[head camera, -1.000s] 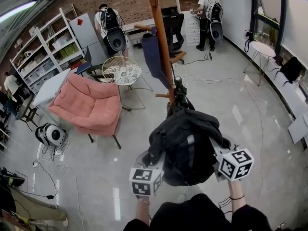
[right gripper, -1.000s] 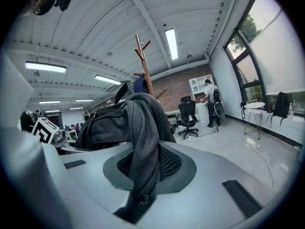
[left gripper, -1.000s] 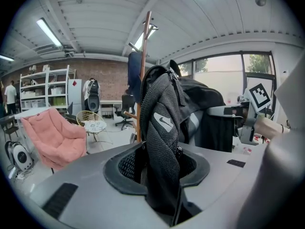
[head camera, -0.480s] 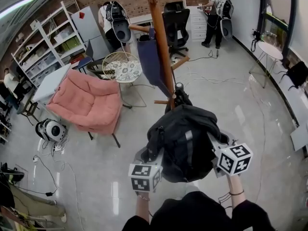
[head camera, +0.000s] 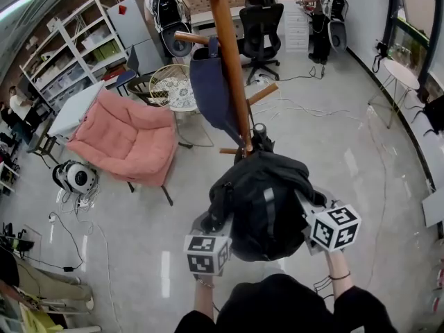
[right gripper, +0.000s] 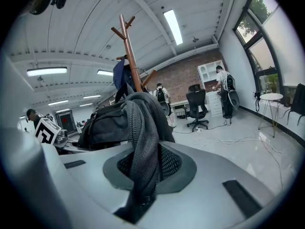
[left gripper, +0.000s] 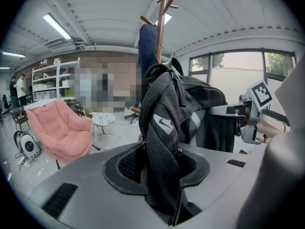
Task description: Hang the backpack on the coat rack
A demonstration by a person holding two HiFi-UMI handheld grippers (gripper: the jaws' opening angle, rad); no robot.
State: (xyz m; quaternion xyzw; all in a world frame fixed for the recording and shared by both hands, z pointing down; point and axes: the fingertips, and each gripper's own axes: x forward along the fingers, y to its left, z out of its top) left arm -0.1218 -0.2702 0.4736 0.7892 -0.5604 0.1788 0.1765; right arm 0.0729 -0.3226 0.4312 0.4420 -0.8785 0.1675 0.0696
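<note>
While the person holds the black backpack up in front of the body with both grippers, it hangs in the air above the glossy floor, close to the wooden coat rack. The rack's pole rises right behind the top of the bag in the head view, and whether the two touch cannot be told. The left gripper has its jaws clamped on a mesh shoulder strap that bears a small white logo; the strap runs up from between the jaws to the bag's body. The right gripper is closed on a second mesh strap, which drapes down over its jaws from the bag on its left. In the head view the grippers sit on either side of the bag's lower half, the left marker cube below and beside it, the right marker cube at its other flank. A dark blue garment hangs from one of the rack's upper pegs. A pink armchair stands to the left of the rack, with a round wire side table beside it. A black office chair stands farther back, and white shelves line the left wall.
</note>
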